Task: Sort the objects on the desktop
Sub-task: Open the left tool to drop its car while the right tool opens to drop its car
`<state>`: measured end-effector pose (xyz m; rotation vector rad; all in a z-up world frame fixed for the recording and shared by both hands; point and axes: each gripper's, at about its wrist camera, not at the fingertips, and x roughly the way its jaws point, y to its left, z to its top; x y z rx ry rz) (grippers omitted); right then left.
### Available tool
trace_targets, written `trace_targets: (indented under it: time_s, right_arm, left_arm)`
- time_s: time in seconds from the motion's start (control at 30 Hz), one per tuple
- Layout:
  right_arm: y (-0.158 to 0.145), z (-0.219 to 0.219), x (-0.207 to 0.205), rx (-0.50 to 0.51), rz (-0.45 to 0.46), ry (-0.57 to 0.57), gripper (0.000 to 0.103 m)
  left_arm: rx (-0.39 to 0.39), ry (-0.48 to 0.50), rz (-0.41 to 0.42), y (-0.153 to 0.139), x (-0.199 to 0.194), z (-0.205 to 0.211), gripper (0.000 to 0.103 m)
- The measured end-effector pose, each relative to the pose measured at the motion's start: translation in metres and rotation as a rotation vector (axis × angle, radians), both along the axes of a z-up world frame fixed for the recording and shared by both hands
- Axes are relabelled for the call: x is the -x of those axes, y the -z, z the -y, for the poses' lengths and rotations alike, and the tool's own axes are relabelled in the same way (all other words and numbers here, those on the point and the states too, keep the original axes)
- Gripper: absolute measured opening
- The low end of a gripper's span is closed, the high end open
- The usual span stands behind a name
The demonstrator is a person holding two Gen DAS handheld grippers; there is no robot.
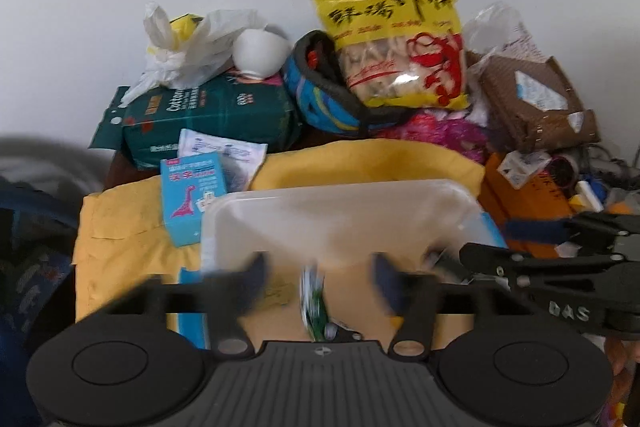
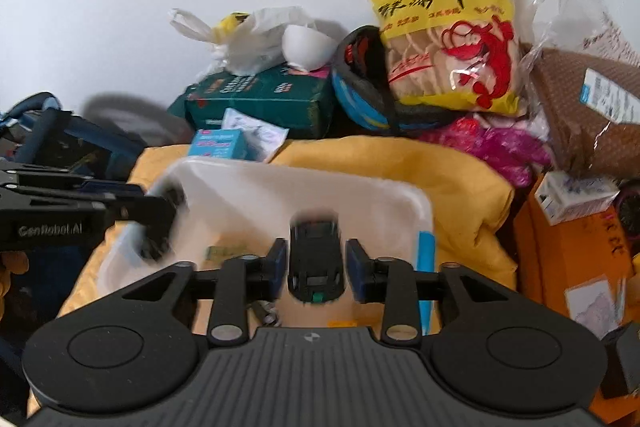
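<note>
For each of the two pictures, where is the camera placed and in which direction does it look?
Left wrist view: sits on the left gripper, facing forward and down over the clear bin; the right gripper shows at right.
Right wrist view: sits on the right gripper, above a black toy car; the left gripper shows at left.
Shared: bin, yellow snack bag.

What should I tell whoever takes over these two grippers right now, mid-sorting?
Left gripper: open above the translucent plastic bin; a blurred green-and-white packet sits loose between its fingers.
Right gripper: open over the same bin; the black toy car is between its fingers, pads apart from it.
Done: a few small items lie in the bin.
Left: the blue dinosaur box, green cotton tissue pack and prawn cracker bag sit outside it, toward the wall.
</note>
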<state>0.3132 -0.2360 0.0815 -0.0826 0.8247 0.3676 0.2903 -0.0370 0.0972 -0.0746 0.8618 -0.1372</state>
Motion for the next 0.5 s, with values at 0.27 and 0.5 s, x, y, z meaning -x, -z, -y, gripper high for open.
trace_targets:
  time_s: [0.27,0.5]
  right_arm:
    - [0.007,0.006,0.046,-0.057,0.078,-0.083,0.069]
    - [0.064,0.016,0.161,-0.068,0.062,-0.235,0.058]
  left_arm:
    - [-0.062,0.051,0.19,0.003,0.061,-0.011,0.07]
    - [-0.097,0.071,0.209,0.065,0.171,-0.027,0.07]
